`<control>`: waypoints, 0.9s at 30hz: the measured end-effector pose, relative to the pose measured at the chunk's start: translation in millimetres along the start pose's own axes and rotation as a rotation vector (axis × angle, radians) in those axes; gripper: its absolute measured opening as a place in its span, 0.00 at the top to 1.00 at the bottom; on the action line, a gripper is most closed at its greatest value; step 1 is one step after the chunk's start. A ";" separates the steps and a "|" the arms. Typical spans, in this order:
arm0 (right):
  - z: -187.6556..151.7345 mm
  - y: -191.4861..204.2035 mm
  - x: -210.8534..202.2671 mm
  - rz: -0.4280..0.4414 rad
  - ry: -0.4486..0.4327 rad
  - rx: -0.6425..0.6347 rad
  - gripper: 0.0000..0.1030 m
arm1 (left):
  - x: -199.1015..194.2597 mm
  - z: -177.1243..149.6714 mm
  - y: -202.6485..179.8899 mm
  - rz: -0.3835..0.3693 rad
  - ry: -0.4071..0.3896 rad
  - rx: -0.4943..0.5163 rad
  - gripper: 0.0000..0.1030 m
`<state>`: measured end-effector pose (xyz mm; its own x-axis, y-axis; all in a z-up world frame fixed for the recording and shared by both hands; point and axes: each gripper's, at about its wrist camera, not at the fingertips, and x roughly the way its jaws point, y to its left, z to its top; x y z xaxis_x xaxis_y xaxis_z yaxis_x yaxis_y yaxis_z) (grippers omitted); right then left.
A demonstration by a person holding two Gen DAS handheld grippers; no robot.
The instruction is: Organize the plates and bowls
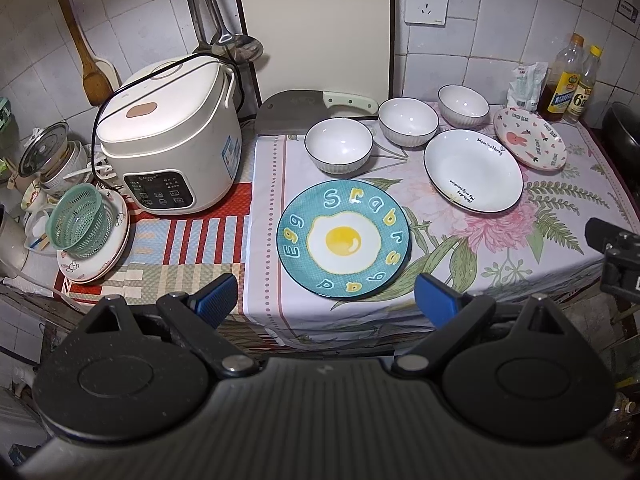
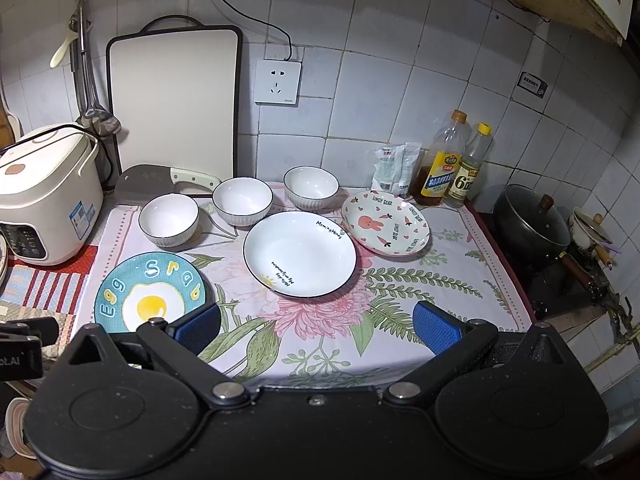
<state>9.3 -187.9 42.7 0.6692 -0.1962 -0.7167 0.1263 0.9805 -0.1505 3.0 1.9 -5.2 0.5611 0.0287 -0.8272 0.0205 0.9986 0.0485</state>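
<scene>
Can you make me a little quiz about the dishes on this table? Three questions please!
1. How many white bowls stand in the back row, starting with the left bowl?
2. True or false: the egg plate is stacked on the big white plate.
3. Which picture is on the pink plate: A) a fish, B) a bunny, C) a car?

Key:
1. Three: the left bowl, the middle bowl and the right bowl.
2. False; they lie apart on the tablecloth.
3. B

Both the left gripper and right gripper are open, holding nothing.
</scene>
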 end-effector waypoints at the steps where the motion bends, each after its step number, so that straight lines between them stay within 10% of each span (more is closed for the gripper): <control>1: -0.1 0.0 0.7 -0.003 0.000 -0.003 0.00 | -0.6 1.1 -0.5 -0.002 -0.001 0.004 0.07; 27: 0.4 -6.6 2.8 -0.036 0.017 0.001 0.00 | -0.1 -3.9 5.2 -0.008 0.004 -0.009 0.07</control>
<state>10.6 -194.9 42.0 0.6515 -0.2318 -0.7224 0.1508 0.9728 -0.1761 -0.3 7.3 -7.0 0.5578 0.0210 -0.8297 0.0170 0.9992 0.0367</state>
